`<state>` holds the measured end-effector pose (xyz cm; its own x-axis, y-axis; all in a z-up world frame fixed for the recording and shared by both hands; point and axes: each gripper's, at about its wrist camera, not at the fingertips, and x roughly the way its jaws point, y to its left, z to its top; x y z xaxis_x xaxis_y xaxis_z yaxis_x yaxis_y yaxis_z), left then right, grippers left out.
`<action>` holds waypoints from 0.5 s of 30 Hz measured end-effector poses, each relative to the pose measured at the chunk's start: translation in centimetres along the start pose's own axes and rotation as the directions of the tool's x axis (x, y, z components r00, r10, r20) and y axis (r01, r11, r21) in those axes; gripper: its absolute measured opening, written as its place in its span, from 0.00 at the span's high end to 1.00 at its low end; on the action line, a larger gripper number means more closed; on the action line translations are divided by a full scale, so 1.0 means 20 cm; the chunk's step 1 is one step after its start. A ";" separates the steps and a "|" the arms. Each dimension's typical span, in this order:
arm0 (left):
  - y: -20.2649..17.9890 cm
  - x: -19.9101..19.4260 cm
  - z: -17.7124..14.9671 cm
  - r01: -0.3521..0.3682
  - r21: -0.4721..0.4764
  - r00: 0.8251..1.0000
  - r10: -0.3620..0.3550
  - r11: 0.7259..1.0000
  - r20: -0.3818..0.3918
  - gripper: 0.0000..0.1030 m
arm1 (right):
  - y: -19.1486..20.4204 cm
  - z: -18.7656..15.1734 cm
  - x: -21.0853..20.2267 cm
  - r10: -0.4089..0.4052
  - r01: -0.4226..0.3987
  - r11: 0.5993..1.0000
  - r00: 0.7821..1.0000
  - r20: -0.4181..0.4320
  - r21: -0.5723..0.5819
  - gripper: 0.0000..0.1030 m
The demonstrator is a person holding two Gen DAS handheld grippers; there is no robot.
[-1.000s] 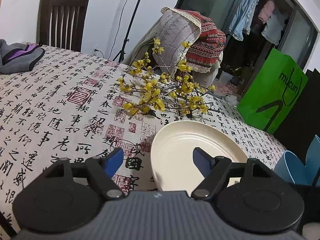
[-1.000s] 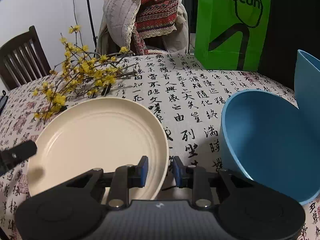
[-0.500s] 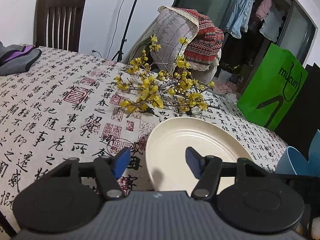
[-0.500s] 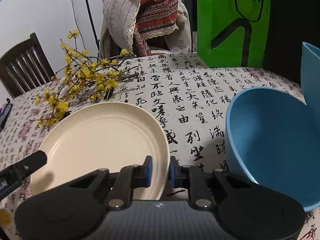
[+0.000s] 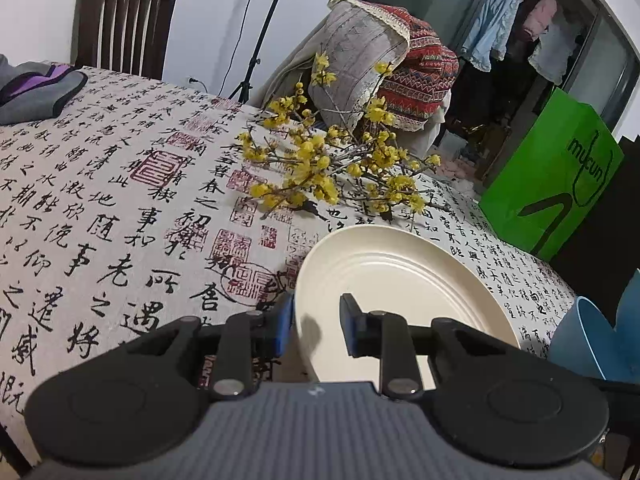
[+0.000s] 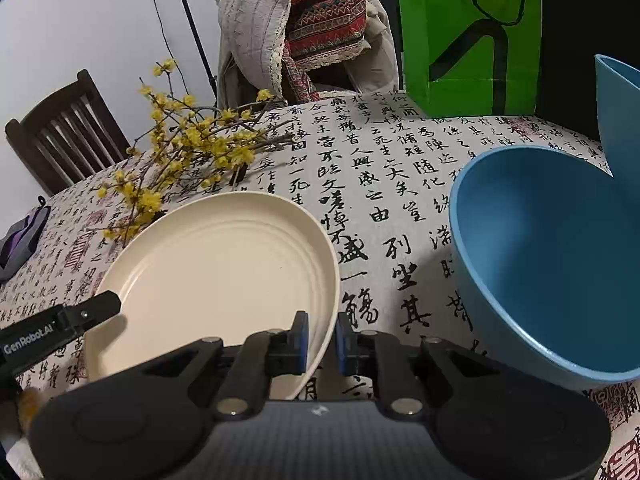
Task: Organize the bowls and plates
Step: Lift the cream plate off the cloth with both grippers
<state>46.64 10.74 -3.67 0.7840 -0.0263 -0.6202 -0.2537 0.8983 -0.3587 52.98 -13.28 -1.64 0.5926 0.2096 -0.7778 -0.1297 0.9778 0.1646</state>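
Both grippers straddle the cream plate (image 6: 208, 272) rim, right gripper (image 6: 321, 340) pinching it, left gripper (image 5: 316, 326) just closing around it, on the calligraphy tablecloth (image 5: 120, 200) beside a blue bowl (image 6: 560, 260).

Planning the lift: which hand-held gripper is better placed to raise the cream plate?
Right. The right hand-held gripper is shut on the cream plate at its near rim. The left hand-held gripper has just been closing across the opposite rim, a gap still showing.
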 end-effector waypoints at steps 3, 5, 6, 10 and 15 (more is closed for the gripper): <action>0.00 0.00 0.00 0.002 -0.001 1.000 -0.002 1.000 -0.002 0.75 | 0.00 0.01 0.00 -0.005 0.005 1.000 1.000 0.004 -0.002 0.87; 0.00 0.00 0.00 0.000 0.003 1.000 0.000 1.000 -0.001 0.75 | -0.01 0.02 0.01 0.000 0.000 1.000 1.000 0.003 0.004 0.87; -0.01 0.00 0.00 0.001 0.004 1.000 -0.001 1.000 -0.001 0.75 | -0.02 0.02 0.02 0.002 -0.002 1.000 1.000 0.001 0.009 0.86; 0.00 0.01 0.00 -0.004 0.003 1.000 0.004 1.000 -0.007 0.75 | -0.03 0.03 0.03 0.015 -0.015 1.000 1.000 0.000 0.016 0.85; -0.01 0.02 0.00 -0.002 0.011 1.000 0.002 1.000 -0.014 0.75 | -0.03 0.02 0.03 0.036 -0.036 0.999 0.999 -0.007 0.012 0.85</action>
<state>46.92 10.53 -3.83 0.7755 -0.0303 -0.6306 -0.2494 0.9029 -0.3500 53.82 -13.65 -1.93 0.5816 0.2443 -0.7759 -0.1409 0.9697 0.1996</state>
